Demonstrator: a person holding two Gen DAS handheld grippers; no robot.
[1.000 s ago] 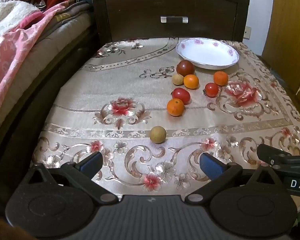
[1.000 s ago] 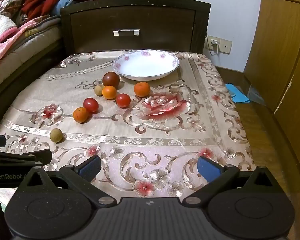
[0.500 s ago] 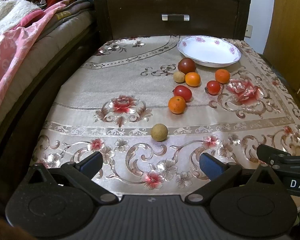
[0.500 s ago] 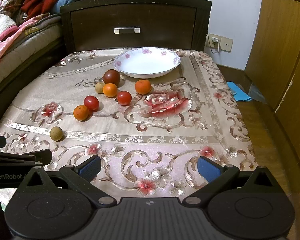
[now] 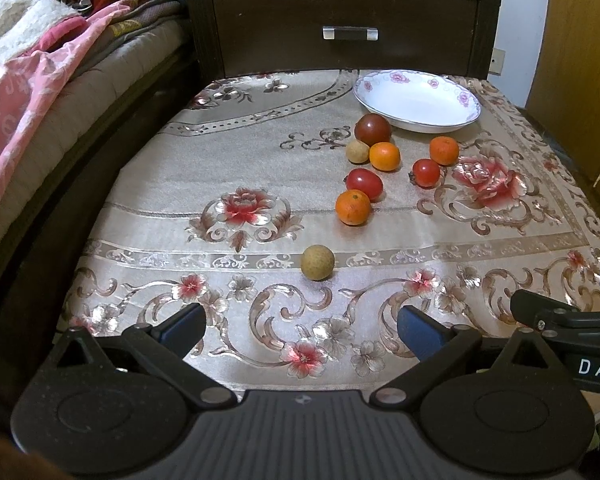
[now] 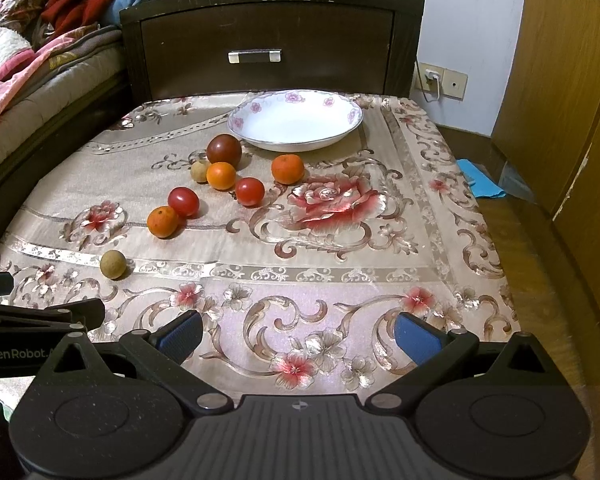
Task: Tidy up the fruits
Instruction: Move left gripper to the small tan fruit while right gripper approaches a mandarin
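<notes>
While both jaws hang wide apart and empty, the left gripper and right gripper have edged closer to the fruits; nearest longan unmoved

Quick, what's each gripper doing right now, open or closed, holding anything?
Left gripper: open, holding nothing.
Right gripper: open, holding nothing.

A home bedroom: a bed heaped with blankets stands beside a dark wooden nightstand (one drawer), with a wall socket, wooden wardrobe doors and a floral-clothed table.
</notes>
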